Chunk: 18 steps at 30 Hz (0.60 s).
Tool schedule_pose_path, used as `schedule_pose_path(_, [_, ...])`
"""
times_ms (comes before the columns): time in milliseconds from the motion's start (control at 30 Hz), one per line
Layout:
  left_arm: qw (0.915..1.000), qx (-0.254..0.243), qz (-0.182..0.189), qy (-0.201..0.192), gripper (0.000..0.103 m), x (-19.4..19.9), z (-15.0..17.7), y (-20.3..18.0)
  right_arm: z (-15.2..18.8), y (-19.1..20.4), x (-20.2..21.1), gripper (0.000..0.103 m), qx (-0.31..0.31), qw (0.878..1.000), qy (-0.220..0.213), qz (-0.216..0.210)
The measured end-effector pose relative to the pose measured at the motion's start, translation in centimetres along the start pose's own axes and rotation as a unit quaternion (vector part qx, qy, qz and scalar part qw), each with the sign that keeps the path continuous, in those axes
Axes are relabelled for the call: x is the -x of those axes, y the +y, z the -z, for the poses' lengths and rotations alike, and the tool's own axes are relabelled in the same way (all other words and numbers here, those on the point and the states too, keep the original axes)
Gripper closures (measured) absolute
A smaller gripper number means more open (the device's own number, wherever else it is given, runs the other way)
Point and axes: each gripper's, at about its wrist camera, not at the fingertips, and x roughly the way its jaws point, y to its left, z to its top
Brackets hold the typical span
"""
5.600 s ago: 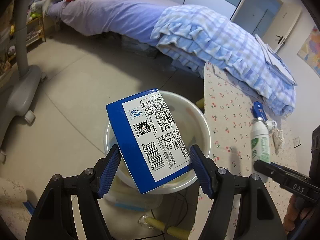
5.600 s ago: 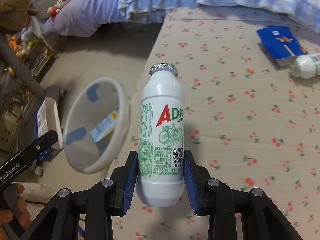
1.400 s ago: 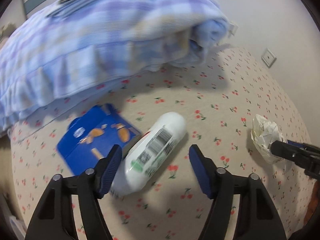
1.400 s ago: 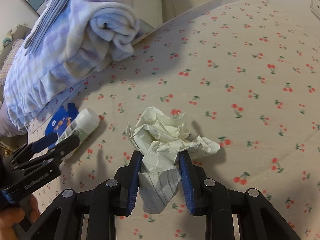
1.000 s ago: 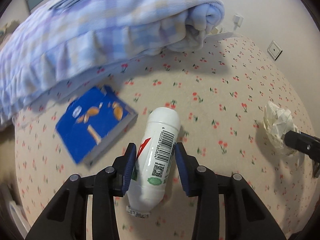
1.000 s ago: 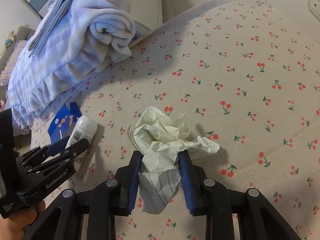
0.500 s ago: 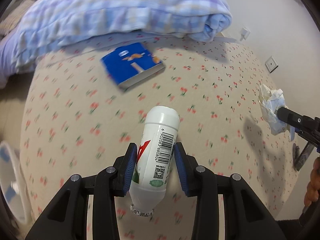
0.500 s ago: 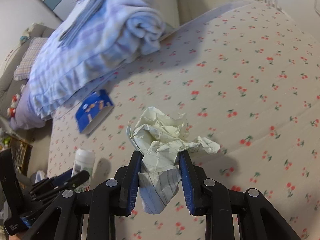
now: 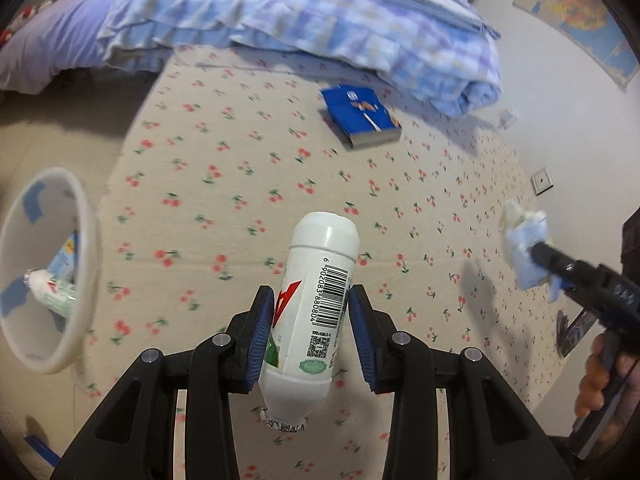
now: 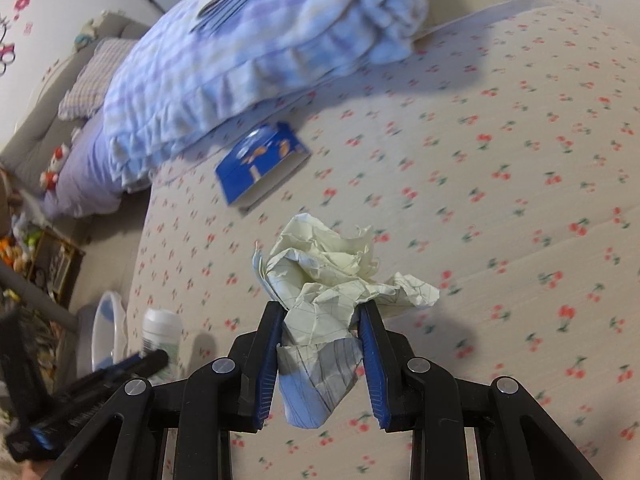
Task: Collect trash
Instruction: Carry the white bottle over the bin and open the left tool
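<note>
My left gripper (image 9: 312,334) is shut on a white plastic drink bottle (image 9: 316,300), foil cap toward the camera, held above the cherry-print tabletop (image 9: 240,184). My right gripper (image 10: 322,344) is shut on a crumpled ball of lined paper (image 10: 328,276). In the left wrist view that paper ball (image 9: 524,240) and the right gripper (image 9: 538,254) sit at the right edge. At the left stands a white bin (image 9: 86,240) with a bottle and a carton inside. The bin (image 10: 106,332) and the held bottle (image 10: 160,332) also show low left in the right wrist view.
A blue carton (image 9: 362,114) lies flat on the table near a folded blue checked blanket (image 9: 320,12). The carton (image 10: 260,162) also shows in the right wrist view under the blanket (image 10: 260,52). A bed with a purple sheet (image 9: 48,52) lies beyond. A person's hand (image 9: 600,376) holds the right gripper.
Both grippers have lifted their loads off the table and swung left toward the bin, which has come into the left wrist view. The blue carton has stayed in place.
</note>
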Motion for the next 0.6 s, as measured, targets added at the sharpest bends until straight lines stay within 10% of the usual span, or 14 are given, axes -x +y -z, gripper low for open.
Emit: schedule_pose_path(600, [0.9913,0.121,-0.016,-0.049,0.062,5.6,0.8,12.7,2.0,10.0,-6.4,0.069,0.071,0.996,0.048,-0.023])
